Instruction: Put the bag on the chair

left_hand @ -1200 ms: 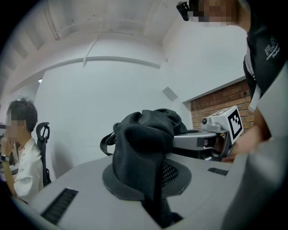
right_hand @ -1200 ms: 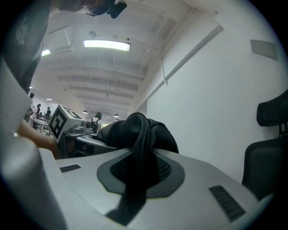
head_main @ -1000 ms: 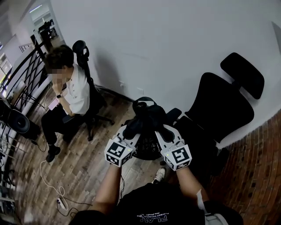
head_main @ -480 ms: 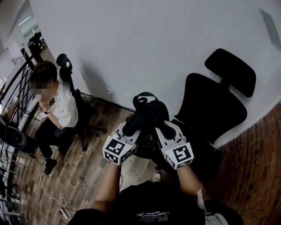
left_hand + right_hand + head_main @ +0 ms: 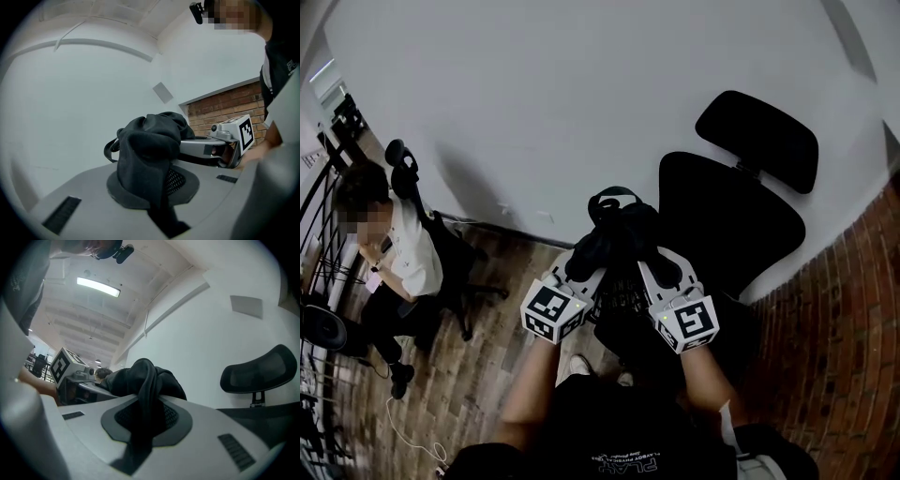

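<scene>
As left gripper [image 5: 584, 274] and right gripper [image 5: 654, 274] clamp the bag [image 5: 615, 236], the chair [image 5: 733, 214] stands by a white wall [image 5: 534, 112].

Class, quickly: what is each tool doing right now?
Left tool: closed on the black bag.
Right tool: closed on the same black bag.

Dimly lit from overhead by a ceiling strip lamp [image 5: 98, 287]; strongly fisheye-warped, dark at corners, soft up close.

black bag [image 5: 617, 240], black chair [image 5: 724, 217], white wall [image 5: 534, 112], reddish brick-patterned floor [image 5: 842, 323]
</scene>
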Tool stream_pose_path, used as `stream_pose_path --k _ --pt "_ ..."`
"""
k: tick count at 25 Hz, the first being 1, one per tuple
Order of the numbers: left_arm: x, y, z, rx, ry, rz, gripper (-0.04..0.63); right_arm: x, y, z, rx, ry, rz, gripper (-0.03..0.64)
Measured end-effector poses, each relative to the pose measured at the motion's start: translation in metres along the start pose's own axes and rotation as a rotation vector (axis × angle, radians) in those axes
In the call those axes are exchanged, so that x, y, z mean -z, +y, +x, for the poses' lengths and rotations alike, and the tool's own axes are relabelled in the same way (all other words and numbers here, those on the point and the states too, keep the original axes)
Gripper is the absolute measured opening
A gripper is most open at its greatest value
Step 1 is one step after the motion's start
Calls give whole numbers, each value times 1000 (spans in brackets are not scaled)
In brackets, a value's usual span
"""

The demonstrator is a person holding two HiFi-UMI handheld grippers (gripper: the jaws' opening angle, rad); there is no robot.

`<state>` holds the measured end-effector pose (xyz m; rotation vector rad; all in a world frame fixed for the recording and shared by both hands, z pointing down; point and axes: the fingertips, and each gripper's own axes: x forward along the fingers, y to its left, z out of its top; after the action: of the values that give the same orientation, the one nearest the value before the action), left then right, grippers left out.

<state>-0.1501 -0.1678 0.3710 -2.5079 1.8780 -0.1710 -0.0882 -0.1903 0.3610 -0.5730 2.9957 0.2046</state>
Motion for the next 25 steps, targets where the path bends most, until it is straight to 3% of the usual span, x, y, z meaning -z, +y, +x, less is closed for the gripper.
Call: stream_pose_path --k 10,25 --pt "15 -32 65 161 38 -16 58 30 -53 -35 176 81 25 52" --pt "84 -64 141 418 139 -62 58 108 -107 -66 394 243 99 52"
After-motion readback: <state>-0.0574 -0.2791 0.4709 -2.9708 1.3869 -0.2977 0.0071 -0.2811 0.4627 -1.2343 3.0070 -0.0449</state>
